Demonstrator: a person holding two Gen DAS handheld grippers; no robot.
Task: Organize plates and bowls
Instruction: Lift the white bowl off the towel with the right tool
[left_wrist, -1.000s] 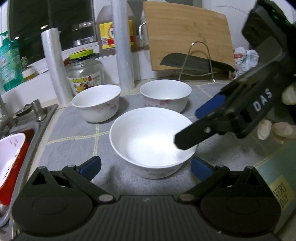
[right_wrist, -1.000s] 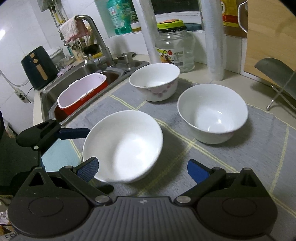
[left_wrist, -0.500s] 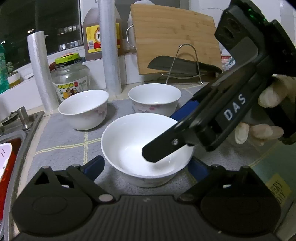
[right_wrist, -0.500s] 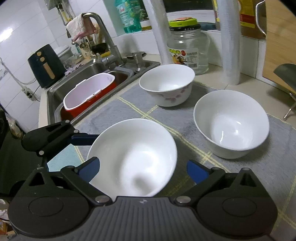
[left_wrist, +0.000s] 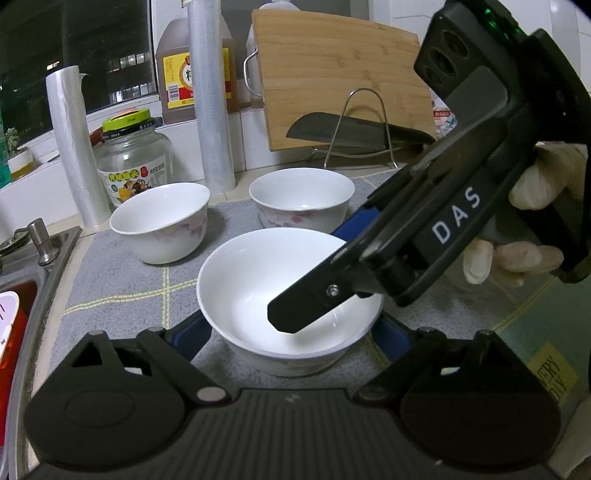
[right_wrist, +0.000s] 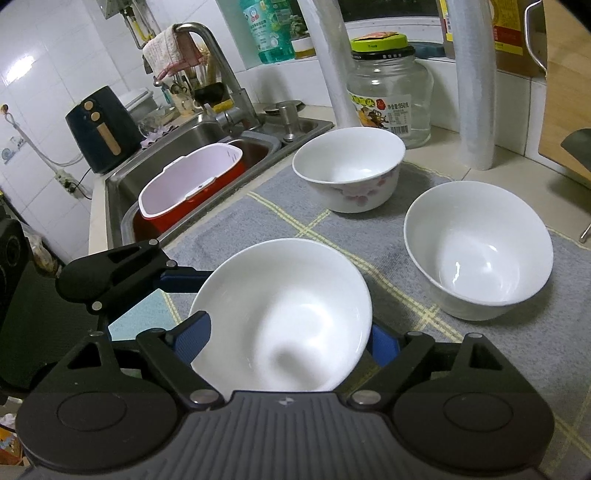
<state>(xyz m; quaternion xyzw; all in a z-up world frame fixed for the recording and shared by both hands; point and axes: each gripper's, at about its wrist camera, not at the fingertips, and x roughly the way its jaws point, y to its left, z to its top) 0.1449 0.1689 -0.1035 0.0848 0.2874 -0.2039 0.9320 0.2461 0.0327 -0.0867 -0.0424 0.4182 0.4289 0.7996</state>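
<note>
Three white bowls stand on a grey mat (left_wrist: 122, 291). The near bowl (left_wrist: 258, 280) sits between the open fingers of my left gripper (left_wrist: 291, 332). My right gripper (left_wrist: 325, 266) reaches in from the right, one finger over the bowl's inside and one behind its far rim. In the right wrist view the same bowl (right_wrist: 288, 314) fills the gap between the right gripper's (right_wrist: 286, 341) blue pads, and the left gripper (right_wrist: 118, 273) shows at its left side. Two floral bowls (left_wrist: 162, 221) (left_wrist: 301, 199) stand behind.
A sink (right_wrist: 177, 147) with a red and white tub (right_wrist: 192, 184) lies left of the mat. A glass jar (left_wrist: 135, 162), plastic rolls (left_wrist: 212, 107), an oil bottle (left_wrist: 184, 74), a cutting board (left_wrist: 340, 74) and a knife on a wire stand (left_wrist: 354, 129) line the back.
Both grippers have moved in on the near bowl. The right gripper's fingers have come over its rim and the bowl now fills both gaps.
</note>
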